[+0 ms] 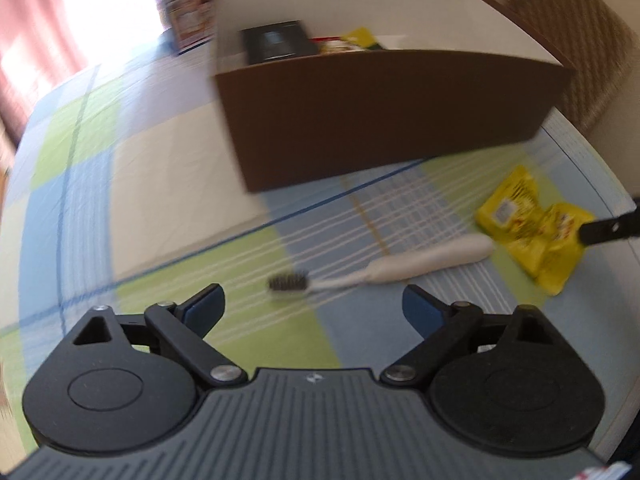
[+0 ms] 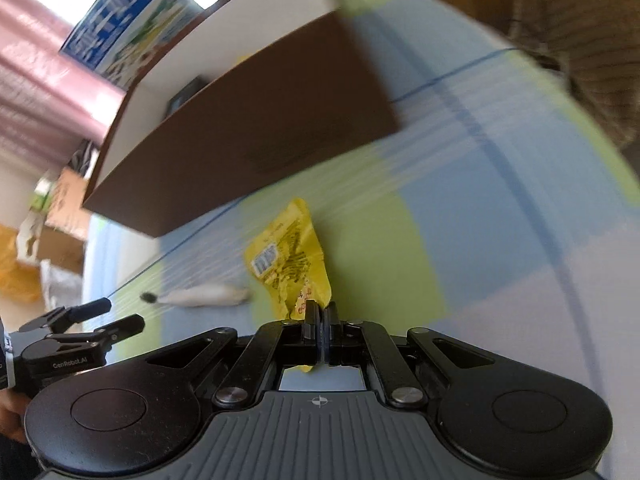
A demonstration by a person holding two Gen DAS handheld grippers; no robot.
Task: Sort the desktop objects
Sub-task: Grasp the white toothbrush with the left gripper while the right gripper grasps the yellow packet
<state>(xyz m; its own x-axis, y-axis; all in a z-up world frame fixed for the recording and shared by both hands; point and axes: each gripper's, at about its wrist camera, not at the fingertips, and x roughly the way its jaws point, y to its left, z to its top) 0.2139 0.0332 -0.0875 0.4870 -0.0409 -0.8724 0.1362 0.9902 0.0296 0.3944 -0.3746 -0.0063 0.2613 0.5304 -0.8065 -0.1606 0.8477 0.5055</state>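
A white toothbrush [image 1: 400, 266] with dark bristles lies on the checked tablecloth just ahead of my left gripper [image 1: 312, 302], which is open and holds nothing. To the right of the brush is a yellow snack packet [image 1: 532, 226]. My right gripper [image 2: 321, 314] is shut on the near edge of that yellow packet [image 2: 290, 260], which still touches the cloth. In the left wrist view the right gripper's fingers [image 1: 608, 229] enter from the right edge. The toothbrush [image 2: 208, 295] shows left of the packet in the right wrist view. The left gripper [image 2: 104, 316] shows open at the lower left.
A brown box [image 1: 384, 120] with a white inside stands behind both items, holding a black object [image 1: 276, 42] and some packets [image 1: 352, 42]. A printed carton [image 1: 188, 12] stands beyond it. A woven chair back [image 1: 568, 52] is at the right. The table edge curves at the right.
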